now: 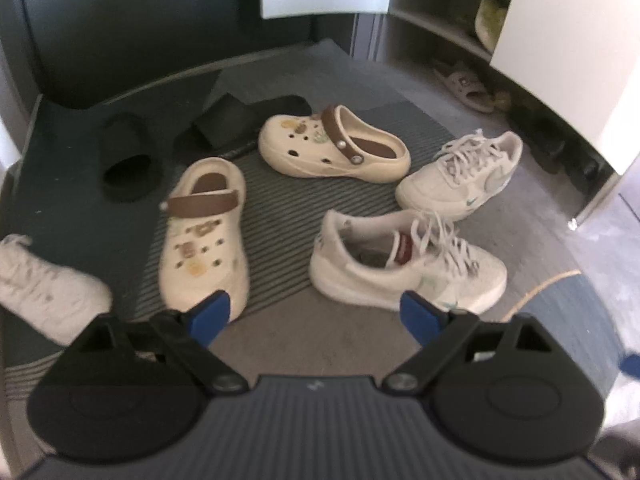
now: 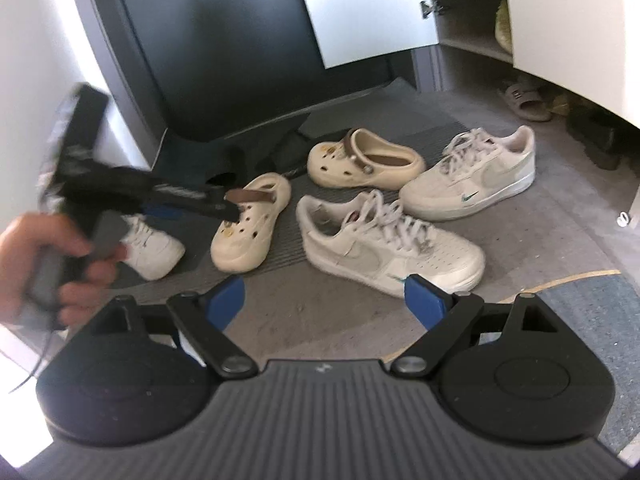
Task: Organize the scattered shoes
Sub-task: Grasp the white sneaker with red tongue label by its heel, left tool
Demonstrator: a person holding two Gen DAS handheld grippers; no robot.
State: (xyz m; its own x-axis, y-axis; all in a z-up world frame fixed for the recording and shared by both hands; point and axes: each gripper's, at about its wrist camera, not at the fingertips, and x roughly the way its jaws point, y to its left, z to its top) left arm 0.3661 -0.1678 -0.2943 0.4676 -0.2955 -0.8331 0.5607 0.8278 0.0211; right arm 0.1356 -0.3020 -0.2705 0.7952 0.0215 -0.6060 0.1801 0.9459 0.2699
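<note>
Shoes lie scattered on a striped mat (image 1: pixel 276 184). My left gripper (image 1: pixel 316 316) is open and empty, hovering low between a cream clog (image 1: pixel 204 236) on its left and a white sneaker (image 1: pixel 404 268) on its right. Farther off lie a second clog (image 1: pixel 332 144), a second sneaker (image 1: pixel 460 172), two black slides (image 1: pixel 132 160) and another white sneaker (image 1: pixel 44 284) at the left edge. My right gripper (image 2: pixel 326 300) is open and empty, just short of the near sneaker (image 2: pixel 384 244). The near clog (image 2: pixel 248 228) lies to its left.
An open shoe cabinet (image 1: pixel 452 8) with shelves stands at the back right, a beige sandal (image 1: pixel 464 84) on the floor under it. Its white door (image 1: pixel 572 52) juts out on the right. A dark panel (image 2: pixel 224 48) closes the back. A hand (image 2: pixel 36 268) holds the left tool.
</note>
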